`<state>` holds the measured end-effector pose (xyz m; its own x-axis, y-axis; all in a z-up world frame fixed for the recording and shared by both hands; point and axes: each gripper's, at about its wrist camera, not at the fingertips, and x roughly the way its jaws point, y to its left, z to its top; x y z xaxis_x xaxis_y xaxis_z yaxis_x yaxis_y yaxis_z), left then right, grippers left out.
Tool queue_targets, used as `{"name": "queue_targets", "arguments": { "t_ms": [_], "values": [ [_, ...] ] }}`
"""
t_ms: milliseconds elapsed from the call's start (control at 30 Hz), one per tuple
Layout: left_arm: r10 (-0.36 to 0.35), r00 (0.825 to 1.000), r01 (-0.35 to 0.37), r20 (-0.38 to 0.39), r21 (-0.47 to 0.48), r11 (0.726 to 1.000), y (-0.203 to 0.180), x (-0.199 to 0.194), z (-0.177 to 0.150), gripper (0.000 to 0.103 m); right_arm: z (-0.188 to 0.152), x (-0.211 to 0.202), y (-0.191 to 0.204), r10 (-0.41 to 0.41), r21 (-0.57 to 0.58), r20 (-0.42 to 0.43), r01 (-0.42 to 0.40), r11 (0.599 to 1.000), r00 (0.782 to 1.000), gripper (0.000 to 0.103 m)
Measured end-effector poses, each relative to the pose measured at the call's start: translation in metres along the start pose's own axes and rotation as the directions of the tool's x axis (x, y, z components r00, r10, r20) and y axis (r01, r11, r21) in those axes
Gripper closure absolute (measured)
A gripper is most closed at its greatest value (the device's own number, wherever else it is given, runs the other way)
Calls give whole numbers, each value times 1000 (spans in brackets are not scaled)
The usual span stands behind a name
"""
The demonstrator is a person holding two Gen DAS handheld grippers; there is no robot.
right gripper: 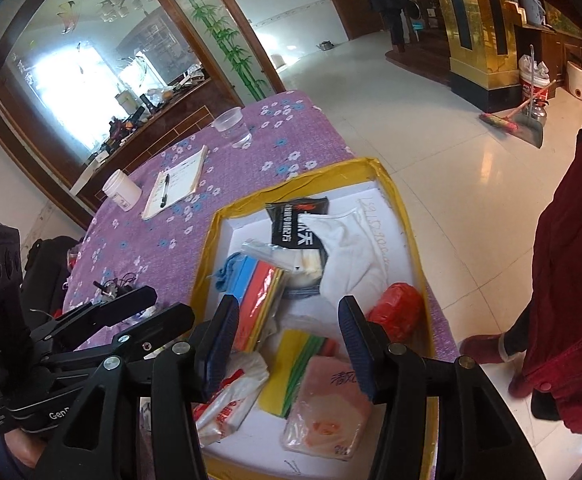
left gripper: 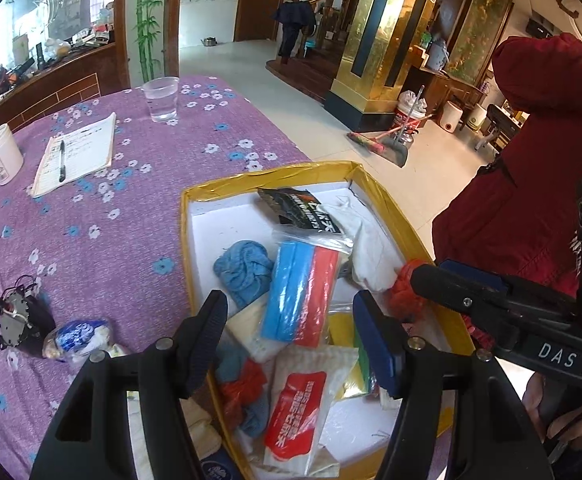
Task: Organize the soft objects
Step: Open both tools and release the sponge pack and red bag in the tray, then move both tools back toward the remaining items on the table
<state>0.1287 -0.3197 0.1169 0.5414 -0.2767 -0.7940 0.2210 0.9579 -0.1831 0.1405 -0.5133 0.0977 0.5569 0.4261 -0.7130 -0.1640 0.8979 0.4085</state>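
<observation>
jar (left gripper: pixel 1 155): white, upright at far left of table, well apart from box; not part of the sorting, by the look of it.
notepad (left gripper: pixel 77 156): lies flat with a pen (left gripper: pixel 61 161) on top, near jar; likely left aside for notes.
gadget (left gripper: pixel 19 316): small dark device with wires, on cloth left of box.
bag (left gripper: pixel 79 338): crumpled blue-white plastic bag just beside gadget, outside box; judged a soft item not yet put in.
cup (left gripper: pixel 162 99): clear, upright at far side of table, away from the work.
left gripper (left gripper: pixel 291 344): jaws about half wide, nothing between pads; hangs over near end of box, pointing steeply down.
box (left gripper: pixel 275 174): shallow, yellow-taped rim, white inside, at table edge; holds the soft things together, which is the point of the task.
contents: blue cloth (left gripper: pixel 245 274), blue-red sponge pack (left gripper: pixel 301 292), black packet (left gripper: pixel 303 210), white cloth (left gripper: pixel 371 248), red bag (right gripper: pixel 397 314), tissue packs (left gripper: pixel 299 408) at near end, yellow-green pack (right gripper: pixel 291 372); piled loosely, some overlapping.
right gripper (right gripper: pixel 289 348): jaws about half wide, empty; above near-right part of box, over yellow-green pack.
surface: purple flowered cloth (left gripper: pixel 131 220) covers table.
room: pale tiled floor (left gripper: pixel 291 80), glass cabinet behind, gold pillar, broom and dustpan (left gripper: pixel 387 144); person in red jacket (left gripper: pixel 531 200) at right.
</observation>
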Motion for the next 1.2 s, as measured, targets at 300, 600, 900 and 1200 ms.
{"name": "queue_targets", "arguments": {
  "t_ms": [300, 600, 900, 1200],
  "values": [
    [20, 1000, -20, 12, -28, 999, 17, -14, -9, 33, -2, 7, 16, 36, -16, -20, -37, 999, 999, 45],
    [24, 1000, -24, 6, -43, 999, 23, -17, -14, 32, -5, 13, 21, 45, -17, -38, -46, 999, 998, 43],
    [13, 1000, -12, 17, -32, 999, 30, -23, -20, 27, -10, 17, 20, 36, 4, -42, -36, 999, 998, 42],
    [-22, 1000, 23, 9, -23, 999, 60, -36, -31, 27, -18, 23, 42, 9, 31, -45, -7, 1000, 999, 41]
  ]
}}
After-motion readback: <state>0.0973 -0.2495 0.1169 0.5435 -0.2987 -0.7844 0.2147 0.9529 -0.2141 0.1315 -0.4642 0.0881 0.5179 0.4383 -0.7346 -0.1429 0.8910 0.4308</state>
